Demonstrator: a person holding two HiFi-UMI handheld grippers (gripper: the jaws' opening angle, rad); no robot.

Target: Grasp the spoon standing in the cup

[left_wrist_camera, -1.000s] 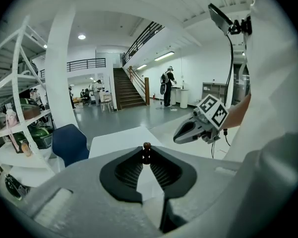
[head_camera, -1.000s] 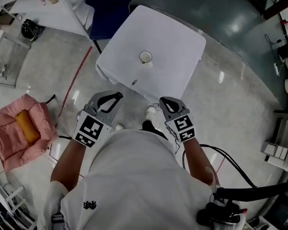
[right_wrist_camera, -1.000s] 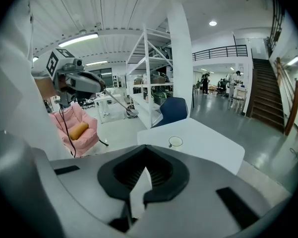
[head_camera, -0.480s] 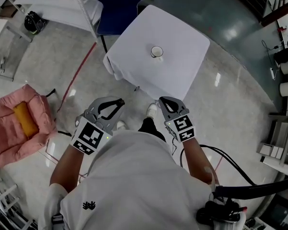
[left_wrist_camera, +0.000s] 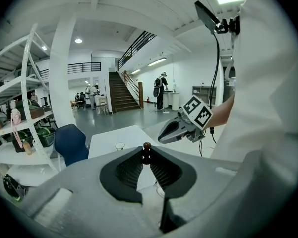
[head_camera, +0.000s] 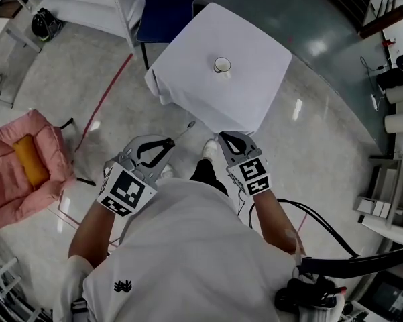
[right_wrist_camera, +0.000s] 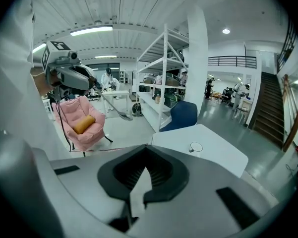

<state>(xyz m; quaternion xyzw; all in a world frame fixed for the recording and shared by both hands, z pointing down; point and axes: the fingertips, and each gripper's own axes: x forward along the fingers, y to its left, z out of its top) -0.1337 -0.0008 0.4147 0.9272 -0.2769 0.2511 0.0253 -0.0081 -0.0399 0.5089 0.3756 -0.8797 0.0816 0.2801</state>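
A white cup (head_camera: 221, 65) stands alone on the white-clothed table (head_camera: 248, 92), well ahead of both grippers. My left gripper (head_camera: 169, 141) is shut on a thin spoon (head_camera: 184, 130) that sticks out forward toward the table's near edge. In the left gripper view the spoon's dark rounded end (left_wrist_camera: 147, 153) sits pinched at the jaw tips, with the cup (left_wrist_camera: 119, 146) far beyond. My right gripper (head_camera: 222, 137) is shut with nothing in it; its jaws meet at the tips (right_wrist_camera: 146, 166). The cup (right_wrist_camera: 195, 147) is small and distant in that view.
A pink armchair (head_camera: 27, 166) with an orange cushion stands on the floor at the left. A blue chair (head_camera: 166, 5) and white shelving (head_camera: 114, 9) stand behind the table. Black cables (head_camera: 315, 220) trail on the floor at the right.
The table and cup have slid up and to the right in the head view. Both grippers keep about the same places, with the spoon still in the left one.
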